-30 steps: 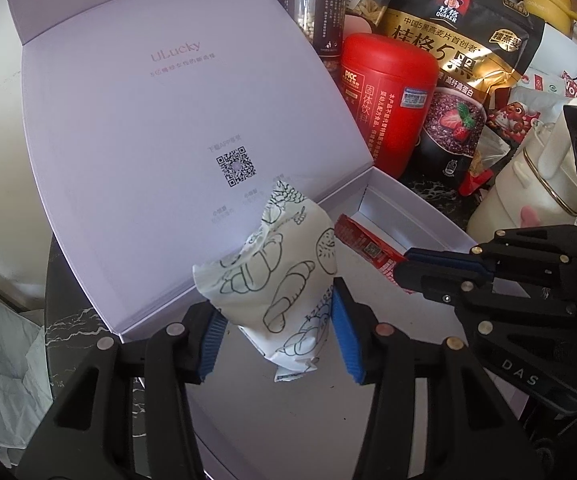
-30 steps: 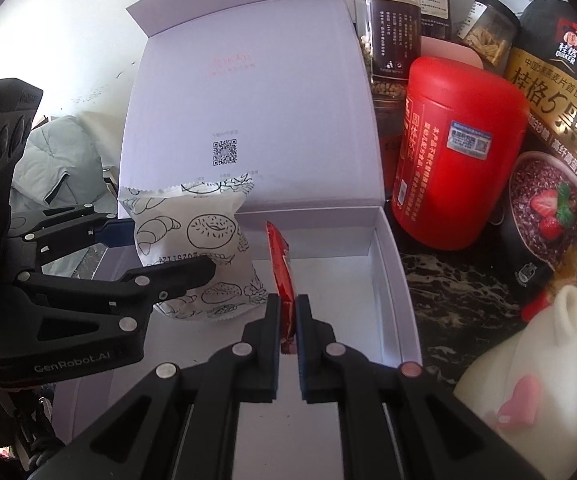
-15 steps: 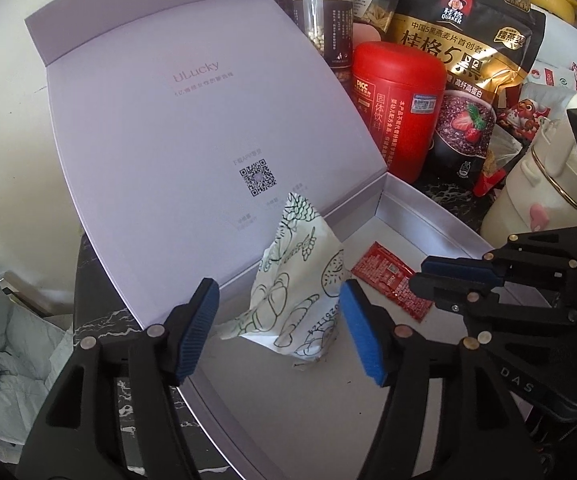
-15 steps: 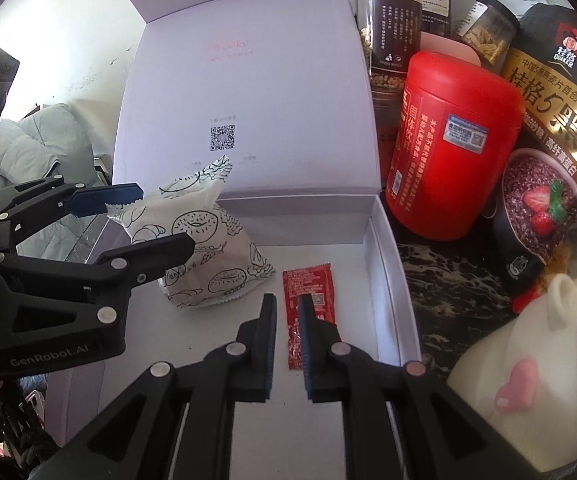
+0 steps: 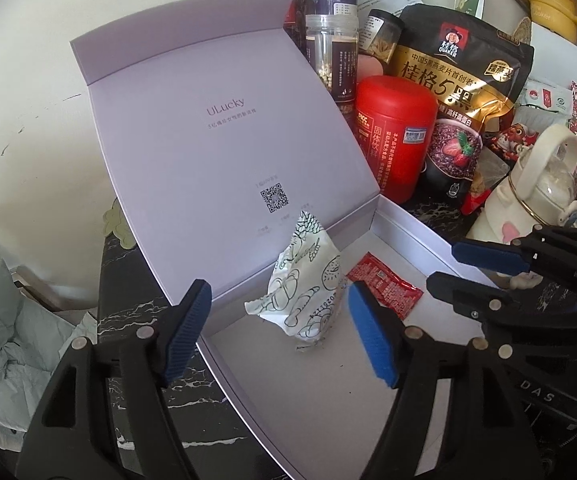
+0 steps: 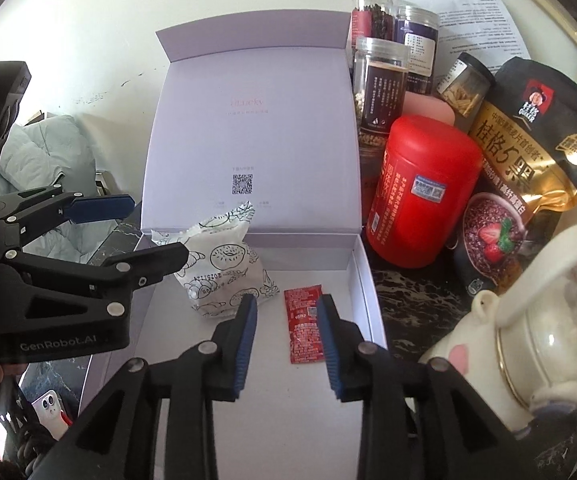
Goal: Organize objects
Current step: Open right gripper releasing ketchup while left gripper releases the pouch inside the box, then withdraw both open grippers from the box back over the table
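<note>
An open lilac gift box (image 5: 412, 236) (image 6: 362, 280) stands with its lid upright. Inside lie a white pastry packet with bread drawings (image 5: 308, 284) (image 6: 224, 270) and a red ketchup sachet (image 5: 384, 286) (image 6: 304, 324). My left gripper (image 5: 280, 332) is open and empty, drawn back just short of the packet; it also shows in the right wrist view (image 6: 144, 228). My right gripper (image 6: 286, 340) is open and empty above the sachet's near end; it also shows in the left wrist view (image 5: 472, 266).
Right of the box stand a red canister (image 6: 424, 196), a Quaker oats bag (image 6: 528, 168), several clear jars (image 6: 384, 80) and a white kettle (image 6: 536, 320). The black marble tabletop (image 5: 128, 312) ends at the left above crumpled cloth (image 5: 4, 340).
Both grippers opened and pulled back. The left let go of the pastry packet and the right let go of the ketchup sachet; both now lie in the box.
</note>
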Demonstrator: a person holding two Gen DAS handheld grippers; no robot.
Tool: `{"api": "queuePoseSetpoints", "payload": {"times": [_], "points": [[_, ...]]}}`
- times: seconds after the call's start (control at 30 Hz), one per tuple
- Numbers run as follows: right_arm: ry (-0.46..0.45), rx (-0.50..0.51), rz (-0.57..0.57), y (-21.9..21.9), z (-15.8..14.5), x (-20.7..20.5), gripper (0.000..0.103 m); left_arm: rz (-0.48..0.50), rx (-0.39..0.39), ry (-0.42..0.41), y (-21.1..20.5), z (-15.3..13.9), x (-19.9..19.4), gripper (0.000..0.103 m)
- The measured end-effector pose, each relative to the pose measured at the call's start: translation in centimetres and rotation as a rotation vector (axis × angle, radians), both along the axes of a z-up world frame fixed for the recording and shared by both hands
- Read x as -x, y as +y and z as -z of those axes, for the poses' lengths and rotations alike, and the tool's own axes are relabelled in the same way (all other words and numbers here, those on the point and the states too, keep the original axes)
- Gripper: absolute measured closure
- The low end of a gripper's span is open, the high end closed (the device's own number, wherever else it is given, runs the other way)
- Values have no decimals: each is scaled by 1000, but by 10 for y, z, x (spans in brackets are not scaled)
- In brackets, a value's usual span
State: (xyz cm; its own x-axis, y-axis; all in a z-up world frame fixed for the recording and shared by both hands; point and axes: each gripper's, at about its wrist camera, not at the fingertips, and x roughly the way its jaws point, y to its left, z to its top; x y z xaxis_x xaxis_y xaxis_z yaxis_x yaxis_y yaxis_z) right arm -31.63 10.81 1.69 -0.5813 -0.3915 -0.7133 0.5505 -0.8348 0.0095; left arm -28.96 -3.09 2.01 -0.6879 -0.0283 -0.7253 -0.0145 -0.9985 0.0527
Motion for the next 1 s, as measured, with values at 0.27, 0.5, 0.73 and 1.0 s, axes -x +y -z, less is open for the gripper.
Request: {"api": "queuePoseSetpoints", "payload": {"times": [0.27, 0.5, 0.73, 1.0], "points": [[60, 6, 20, -5, -32, -21, 62, -14, -6, 47, -2, -27, -25, 27], [116, 8, 32, -1, -58, -46, 50, -25, -14, 84, -2, -47, -48, 24], [161, 8, 58, 6, -79, -70, 43, -30, -19, 120, 1, -66, -74, 20], [213, 14, 72, 14, -104, -104, 37, -39, -20, 166, 4, -89, -108, 15]]}}
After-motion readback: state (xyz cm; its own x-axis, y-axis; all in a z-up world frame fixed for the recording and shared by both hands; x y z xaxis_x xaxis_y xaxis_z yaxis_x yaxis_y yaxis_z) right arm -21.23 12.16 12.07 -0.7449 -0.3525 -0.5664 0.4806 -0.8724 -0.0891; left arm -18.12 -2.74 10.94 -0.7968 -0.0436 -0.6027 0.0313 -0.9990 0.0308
